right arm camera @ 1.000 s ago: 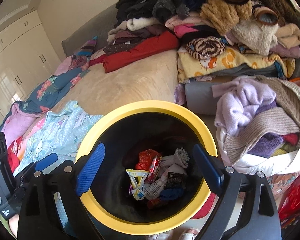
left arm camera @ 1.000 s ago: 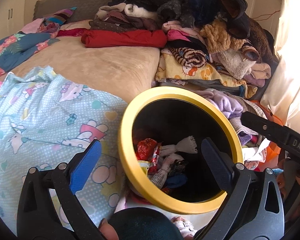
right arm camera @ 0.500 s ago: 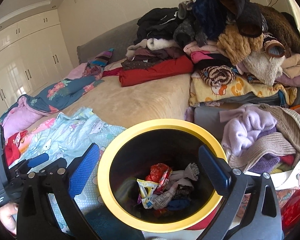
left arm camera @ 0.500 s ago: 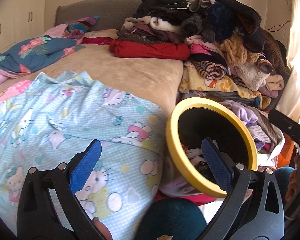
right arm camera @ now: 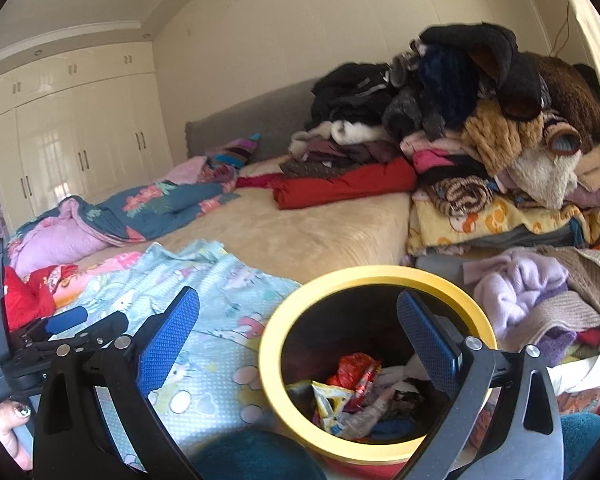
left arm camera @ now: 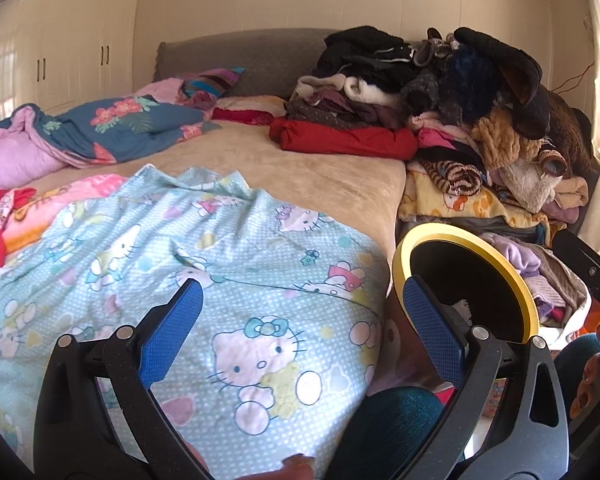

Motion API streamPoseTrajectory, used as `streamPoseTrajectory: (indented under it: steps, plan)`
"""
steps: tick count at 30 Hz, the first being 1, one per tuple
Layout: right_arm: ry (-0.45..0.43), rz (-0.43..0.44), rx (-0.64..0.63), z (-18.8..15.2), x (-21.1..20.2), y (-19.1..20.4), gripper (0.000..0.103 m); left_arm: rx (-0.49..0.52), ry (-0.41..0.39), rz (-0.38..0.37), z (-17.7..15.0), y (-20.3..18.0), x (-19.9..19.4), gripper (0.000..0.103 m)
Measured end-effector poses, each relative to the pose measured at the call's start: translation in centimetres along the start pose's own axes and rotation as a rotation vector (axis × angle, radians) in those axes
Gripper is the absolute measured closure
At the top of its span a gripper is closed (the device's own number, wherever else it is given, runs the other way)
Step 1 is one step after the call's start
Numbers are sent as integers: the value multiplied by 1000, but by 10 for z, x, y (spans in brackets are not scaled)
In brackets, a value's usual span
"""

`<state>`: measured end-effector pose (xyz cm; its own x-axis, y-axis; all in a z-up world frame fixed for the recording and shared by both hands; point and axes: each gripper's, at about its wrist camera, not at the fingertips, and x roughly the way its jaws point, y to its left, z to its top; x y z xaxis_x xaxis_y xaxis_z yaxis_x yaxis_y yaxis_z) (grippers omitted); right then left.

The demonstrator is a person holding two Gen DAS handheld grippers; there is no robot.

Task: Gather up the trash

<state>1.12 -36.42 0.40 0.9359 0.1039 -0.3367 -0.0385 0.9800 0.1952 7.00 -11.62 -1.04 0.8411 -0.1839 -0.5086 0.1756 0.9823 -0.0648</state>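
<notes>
A black trash bin with a yellow rim (right arm camera: 300, 300) stands beside the bed; it also shows in the left wrist view (left arm camera: 528, 292). Inside lie crumpled wrappers (right arm camera: 352, 376), red, yellow and white. My right gripper (right arm camera: 300, 336) is open and empty, held above the bin's left rim. My left gripper (left arm camera: 300, 324) is open and empty over a light blue Hello Kitty sheet (left arm camera: 220, 264), left of the bin. The left gripper's body also shows at the left edge of the right wrist view (right arm camera: 60, 336).
The beige bed (left arm camera: 300, 168) carries a floral blue quilt (left arm camera: 112, 128), a red folded garment (left arm camera: 340, 140) and a tall pile of clothes (left arm camera: 480, 100) at the right. A bag of knitwear (right arm camera: 540, 292) stands right of the bin. White wardrobes (right arm camera: 80, 148) line the far left wall.
Both grippers have pulled up and away from the bin and swung left. The left one went from over the bin's mouth to over the Hello Kitty sheet. Both stayed open and empty.
</notes>
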Motion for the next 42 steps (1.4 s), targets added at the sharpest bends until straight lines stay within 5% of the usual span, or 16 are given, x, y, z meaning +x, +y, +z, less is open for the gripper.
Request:
streamPoseTrajectory:
  steps: [12,42]
  plan:
    - [-200,-14,-113,-18,-33,42,6,0,-135,8,-11,14,-37,11]
    - [-165,-56,-89,-22,-26,36,6,-24,-139,22,-14,17,-36,11]
